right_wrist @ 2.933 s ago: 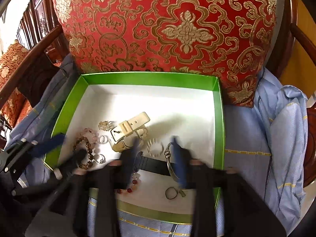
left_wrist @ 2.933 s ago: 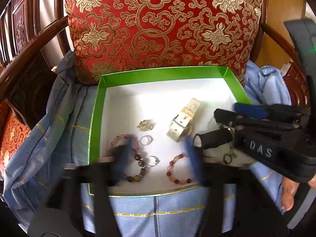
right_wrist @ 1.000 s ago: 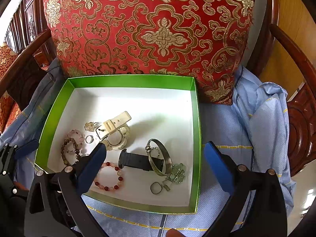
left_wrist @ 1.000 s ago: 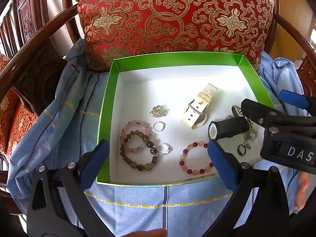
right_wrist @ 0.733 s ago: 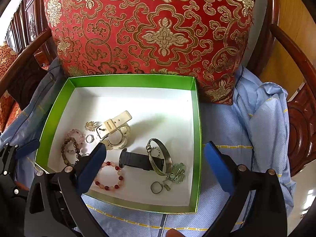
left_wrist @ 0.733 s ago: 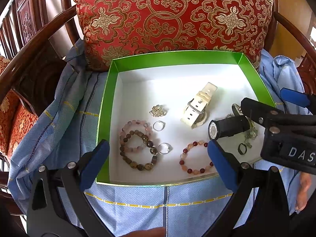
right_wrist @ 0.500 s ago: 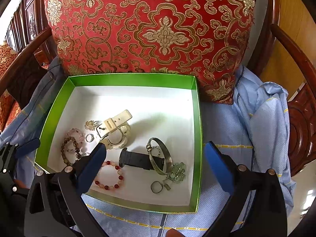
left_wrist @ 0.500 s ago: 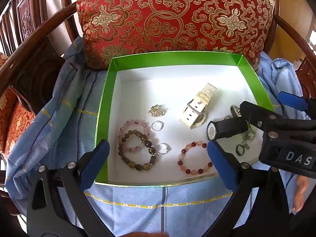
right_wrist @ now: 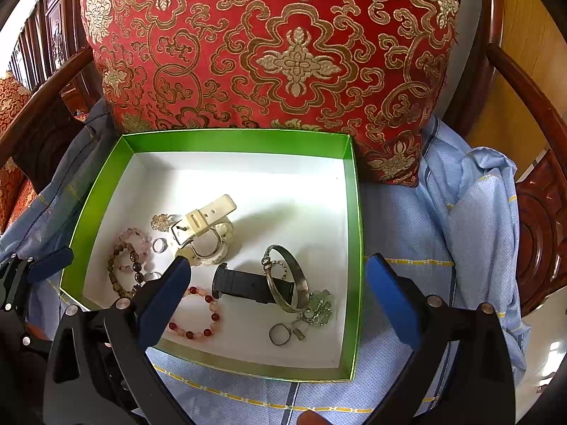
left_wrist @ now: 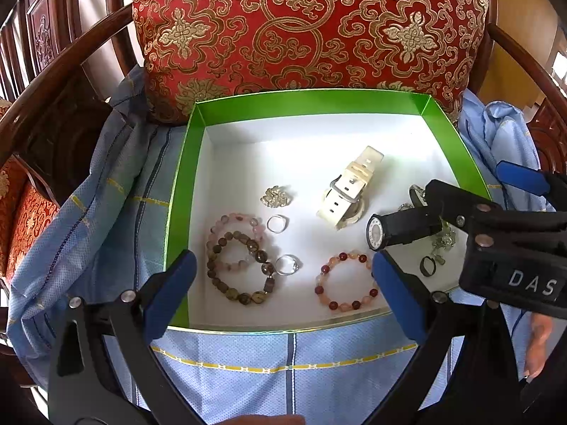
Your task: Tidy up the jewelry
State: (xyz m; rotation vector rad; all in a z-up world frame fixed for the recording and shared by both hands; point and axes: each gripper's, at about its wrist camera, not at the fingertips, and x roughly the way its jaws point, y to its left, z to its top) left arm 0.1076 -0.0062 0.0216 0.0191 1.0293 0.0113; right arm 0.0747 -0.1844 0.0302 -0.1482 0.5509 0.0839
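Observation:
A green box (left_wrist: pixel 180 177) (right_wrist: pixel 354 248) with a white floor holds the jewelry. In it lie a cream watch (left_wrist: pixel 349 186) (right_wrist: pixel 203 228), a black watch (right_wrist: pixel 248 285), a red bead bracelet (left_wrist: pixel 345 281) (right_wrist: pixel 193 313), a brown bead bracelet (left_wrist: pixel 237 265) over a pink one (left_wrist: pixel 235 219), two silver rings (left_wrist: pixel 277 223), a gold brooch (left_wrist: pixel 275 196), a silver bangle (right_wrist: pixel 285 278), a jade pendant (right_wrist: pixel 319 310) and a dark ring (right_wrist: pixel 278 333). My left gripper (left_wrist: pixel 281 279) is open and empty above the box's near edge. My right gripper (right_wrist: pixel 274 288) is open and empty over the box's near right part.
The box rests on a blue cloth (left_wrist: pixel 269 361) on a wooden chair (left_wrist: pixel 53 78). A red and gold cushion (right_wrist: pixel 283 53) stands right behind the box. The right gripper's body (left_wrist: pixel 496 241) covers the box's right side in the left wrist view.
Both grippers went from nearly shut low over the jewelry to wide open and pulled back above the box. In the last second, nothing but slight camera drift.

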